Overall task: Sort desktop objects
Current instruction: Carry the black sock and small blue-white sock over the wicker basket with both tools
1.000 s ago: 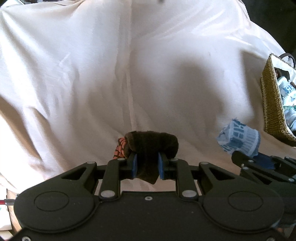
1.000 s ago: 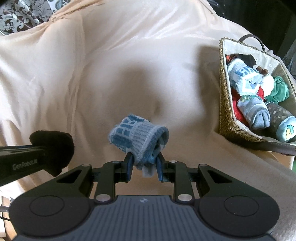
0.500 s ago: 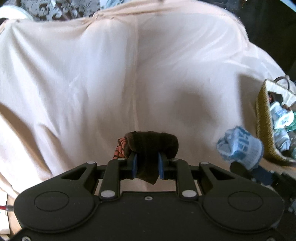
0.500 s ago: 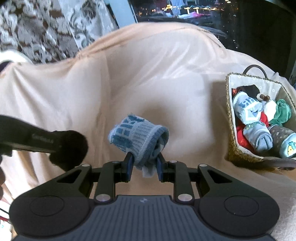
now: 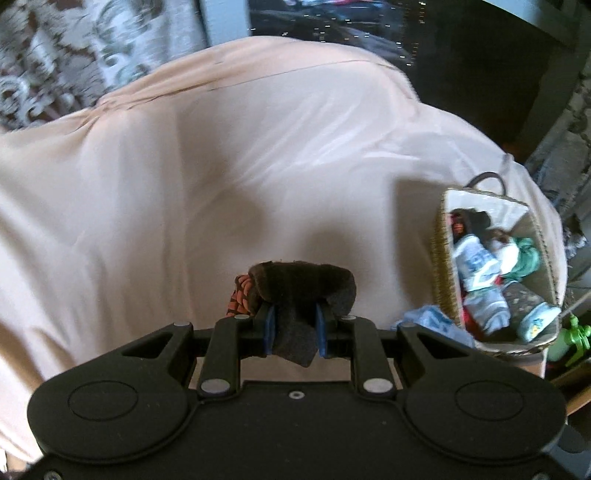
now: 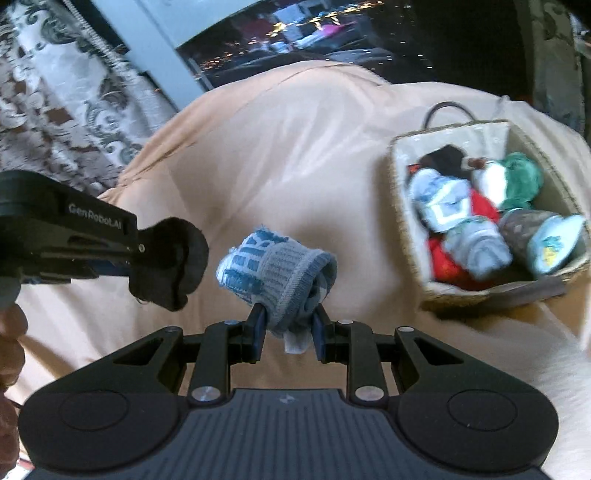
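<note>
Socks fill both tools: the left tool (image 6: pixel 162 258) pinches a dark brown rolled sock (image 5: pixel 303 288) above the beige cloth (image 5: pixel 184 184). Beside it, the right tool (image 6: pixel 288 328) clamps a blue-grey rolled sock (image 6: pixel 277 273), and the woven basket (image 6: pixel 402 206) of rolled socks sits to the right.

Both views now take in more of the far side: the patterned curtain (image 6: pixel 55 92) and dark window (image 6: pixel 332 33), hidden a second ago, appear beyond the beige cloth (image 5: pixel 221 166). The woven basket (image 5: pixel 441 266) has shifted inward from the left view's right edge, showing its rolled socks. The left hand-held gripper (image 6: pixel 147 254) sits higher in the right view.
</note>
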`<move>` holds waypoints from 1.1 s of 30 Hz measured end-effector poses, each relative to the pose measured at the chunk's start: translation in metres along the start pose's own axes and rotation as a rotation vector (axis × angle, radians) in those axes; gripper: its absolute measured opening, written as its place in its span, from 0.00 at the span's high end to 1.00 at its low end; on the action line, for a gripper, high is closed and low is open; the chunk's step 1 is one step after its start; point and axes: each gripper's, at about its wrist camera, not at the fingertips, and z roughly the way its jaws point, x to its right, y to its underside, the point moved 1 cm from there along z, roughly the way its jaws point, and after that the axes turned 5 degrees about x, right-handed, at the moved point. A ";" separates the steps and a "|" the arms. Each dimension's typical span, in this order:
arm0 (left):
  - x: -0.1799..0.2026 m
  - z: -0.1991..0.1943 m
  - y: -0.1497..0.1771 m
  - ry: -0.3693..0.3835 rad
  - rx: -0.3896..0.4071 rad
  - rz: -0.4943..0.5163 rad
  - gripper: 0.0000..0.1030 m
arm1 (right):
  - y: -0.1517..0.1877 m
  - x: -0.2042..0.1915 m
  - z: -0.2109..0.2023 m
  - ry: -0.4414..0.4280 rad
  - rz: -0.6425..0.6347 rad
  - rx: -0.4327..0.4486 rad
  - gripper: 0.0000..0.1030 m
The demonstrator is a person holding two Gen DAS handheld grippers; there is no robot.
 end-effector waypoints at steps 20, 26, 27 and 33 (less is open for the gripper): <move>0.114 0.027 -0.011 0.173 -0.017 0.158 0.81 | -0.071 0.107 -0.039 0.377 0.103 -0.005 0.74; 0.142 0.036 -0.005 0.190 -0.046 0.188 0.81 | -0.081 0.118 -0.034 0.369 0.117 -0.035 0.74; 0.146 0.039 -0.004 0.191 -0.052 0.191 0.81 | -0.082 0.118 -0.033 0.370 0.116 -0.039 0.74; 0.161 0.048 0.001 0.194 -0.082 0.202 0.81 | -0.093 0.129 -0.031 0.374 0.122 -0.044 0.73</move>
